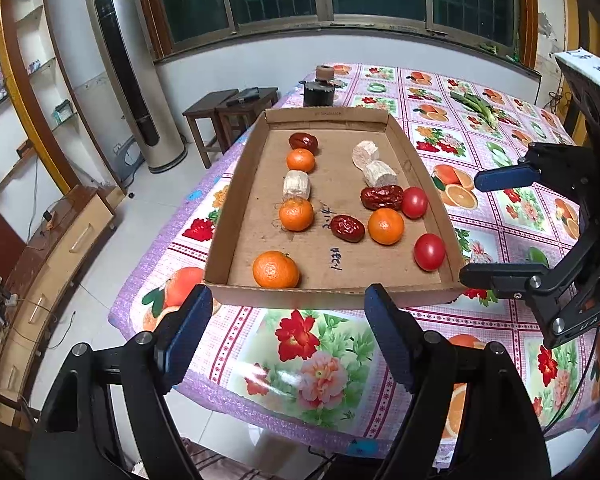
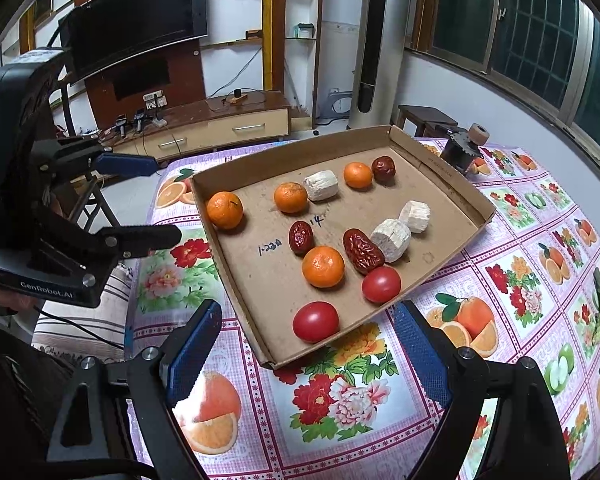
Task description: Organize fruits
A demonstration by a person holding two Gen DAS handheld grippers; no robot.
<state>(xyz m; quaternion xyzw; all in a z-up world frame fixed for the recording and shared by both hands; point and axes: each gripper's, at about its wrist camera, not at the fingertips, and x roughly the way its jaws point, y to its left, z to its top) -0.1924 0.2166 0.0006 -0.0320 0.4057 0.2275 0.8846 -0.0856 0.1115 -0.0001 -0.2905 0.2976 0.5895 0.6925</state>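
Here the tray (image 1: pixel 236 216) sits on my table (image 1: pixel 500 208), fruit mixed: oranges (image 1: pixel 276 269) run from seven to twelve o'clock, dates (image 1: pixel 381 197) and pale chunks (image 1: pixel 380 173) are strewn mid-tray, and tomatoes (image 1: pixel 429 251) huddle at four, so sorting could be barely started or partway. My left gripper (image 1: pixel 288 344) and right gripper (image 2: pixel 306 360) hover empty at six, jaws apart, presumably so each can reach its near side.

Shallow cardboard tray (image 1: pixel 432 184) on surface, holding all fruit loose, none stacked.

Left wrist view:
- Four mandarins: 7 o'clock corner (image 1: pixel 276 269), left-centre (image 1: pixel 296 214), upper left (image 1: pixel 300 160), right-centre (image 1: pixel 385 226).
- Three wrinkled red dates: 12 o'clock end (image 1: pixel 303 142), centre (image 1: pixel 347 228), right (image 1: pixel 381 197) touching far tomato.
- Two red tomatoes: (image 1: pixel 414 202), (image 1: pixel 429 252) by 4 o'clock wall.
- Three pale sugarcane chunks: (image 1: pixel 296 185), (image 1: pixel 366 153), (image 1: pixel 380 174); last two touching.
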